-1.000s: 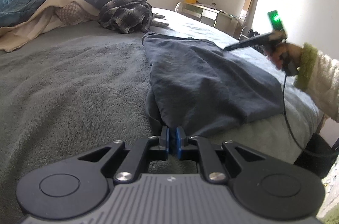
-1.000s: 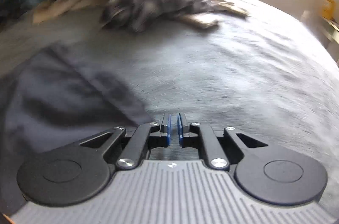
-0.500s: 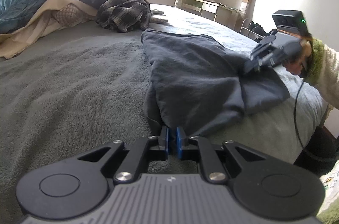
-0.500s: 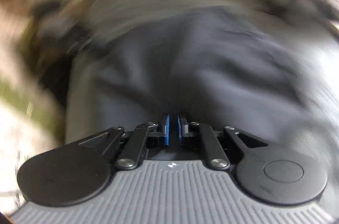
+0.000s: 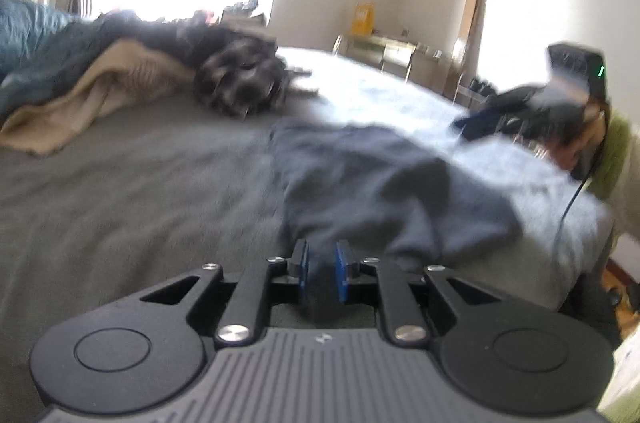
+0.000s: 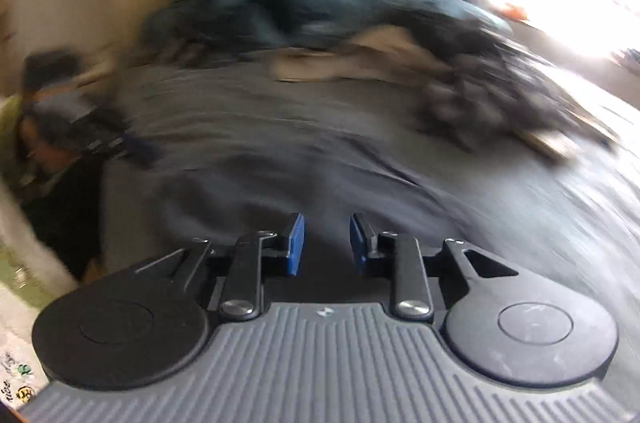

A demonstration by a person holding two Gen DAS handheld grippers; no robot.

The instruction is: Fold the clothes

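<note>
Left tongs (image 5: 321,270): blue pads parted slightly, with a fold of the dark grey garment (image 5: 384,183) lying between them; whether the pads press on the cloth cannot be told. The garment lies spread on the grey bed (image 5: 120,183), to the right of centre in the left wrist view. A heap of clothes (image 5: 236,83) sits at the far side of the bed. Right tongs (image 6: 327,243): pads apart, nothing between them, positioned just over the garment (image 6: 280,167). The right wrist view is heavily blurred.

Home bedroom: bed (image 5: 120,183), clothes pile (image 5: 240,83).
</note>
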